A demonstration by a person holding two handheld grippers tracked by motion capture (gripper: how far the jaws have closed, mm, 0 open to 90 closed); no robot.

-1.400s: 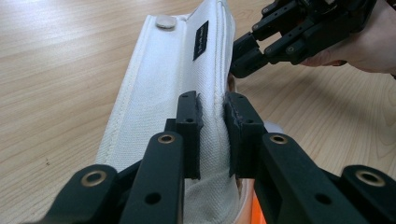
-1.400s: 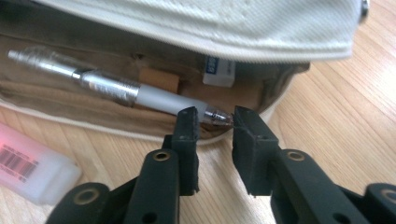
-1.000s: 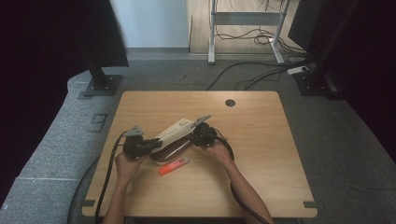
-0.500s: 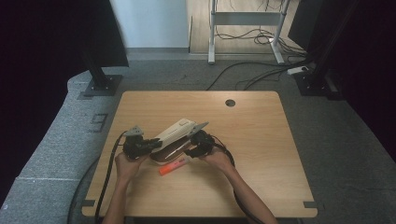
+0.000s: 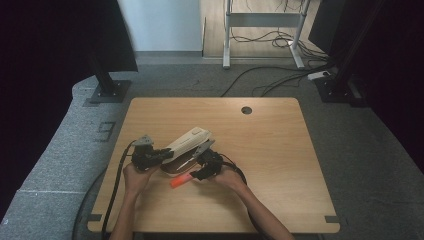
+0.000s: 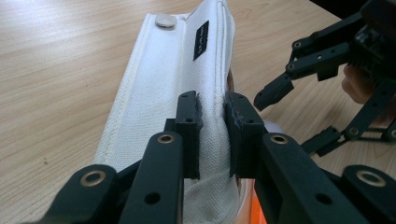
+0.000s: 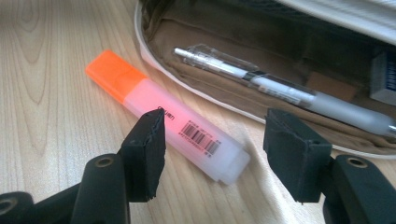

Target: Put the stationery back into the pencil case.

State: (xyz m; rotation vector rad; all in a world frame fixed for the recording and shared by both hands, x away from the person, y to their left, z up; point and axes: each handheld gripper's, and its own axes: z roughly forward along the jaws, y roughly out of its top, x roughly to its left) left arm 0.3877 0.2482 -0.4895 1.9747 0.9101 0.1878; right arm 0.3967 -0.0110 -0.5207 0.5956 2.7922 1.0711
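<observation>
We held the white canvas pencil case (image 5: 187, 145) by its raised flap, our left gripper (image 6: 212, 123) clamped on the fabric. Our right gripper (image 7: 212, 154), jaws just opening with nothing pinched, hung over the orange-capped translucent highlighter (image 7: 163, 126) lying just outside the case's mouth. The clear ballpoint pen (image 7: 280, 91) lay inside the case. We judged that closing too far off-centre could skid the slick highlighter away.

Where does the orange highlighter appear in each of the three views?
High view: orange highlighter lies on the table, before the pencil case.
Left gripper view: an orange sliver at the bottom edge.
Right gripper view: centre-left, diagonal.
Shared landmark: the pencil case.
</observation>
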